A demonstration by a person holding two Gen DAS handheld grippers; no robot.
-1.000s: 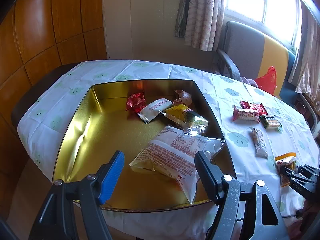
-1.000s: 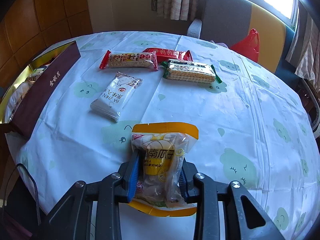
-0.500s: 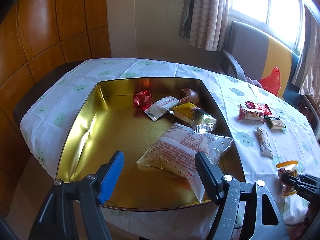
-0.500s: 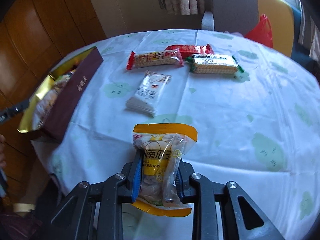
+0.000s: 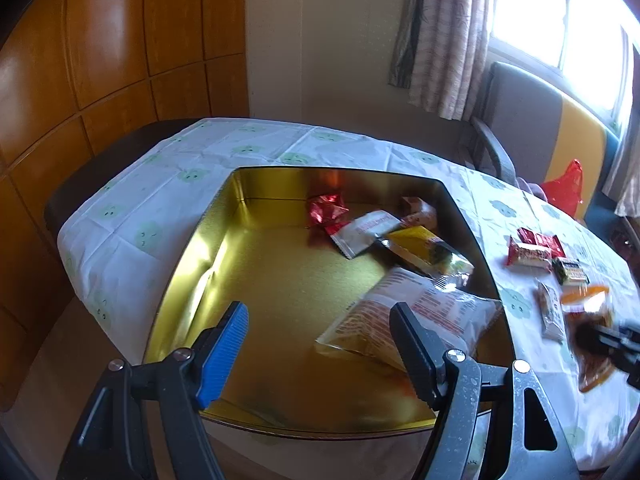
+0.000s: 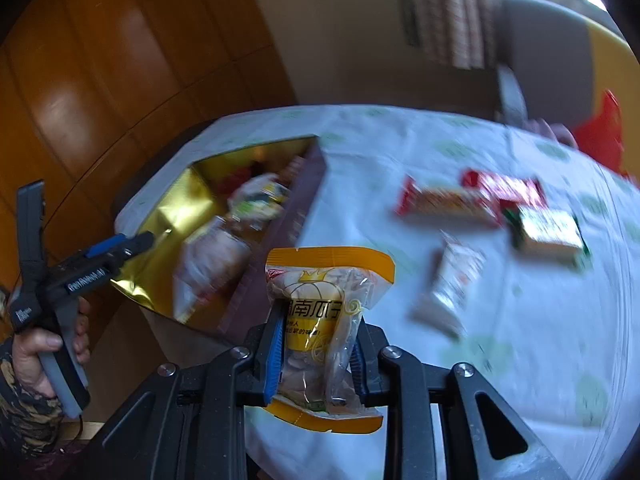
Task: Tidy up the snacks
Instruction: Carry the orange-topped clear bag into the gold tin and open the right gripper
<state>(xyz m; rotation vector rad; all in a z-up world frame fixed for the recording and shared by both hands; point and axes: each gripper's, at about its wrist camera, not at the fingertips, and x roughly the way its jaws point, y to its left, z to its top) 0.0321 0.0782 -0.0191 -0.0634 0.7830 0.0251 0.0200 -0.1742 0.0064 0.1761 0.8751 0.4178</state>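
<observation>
A gold tin [image 5: 192, 264] sits on the clothed table and holds a large white bag [image 5: 424, 320], a red foil sweet [image 5: 326, 210], a white packet [image 5: 368, 232] and a yellow packet [image 5: 420, 246]. My left gripper [image 5: 318, 312] hovers open over the tin's near side with nothing between its fingers. My right gripper [image 6: 318, 320] is shut on a yellow-edged seed pouch [image 6: 328, 276], held in the air just right of the tin [image 6: 168, 216]. In the left wrist view that pouch [image 5: 588, 300] shows blurred at the right edge.
On the cloth right of the tin lie a red bar [image 6: 444, 202], a red packet [image 6: 504, 188], a green wafer pack [image 6: 548, 232] and a white packet [image 6: 452, 280]. A grey and yellow chair [image 5: 532, 120] with a red bag [image 5: 564, 184] stands behind. A hand [image 6: 32, 344] holds the left gripper.
The right gripper has lifted the pouch off the table and swung left toward the tin. The left gripper has drifted a little and stays open.
</observation>
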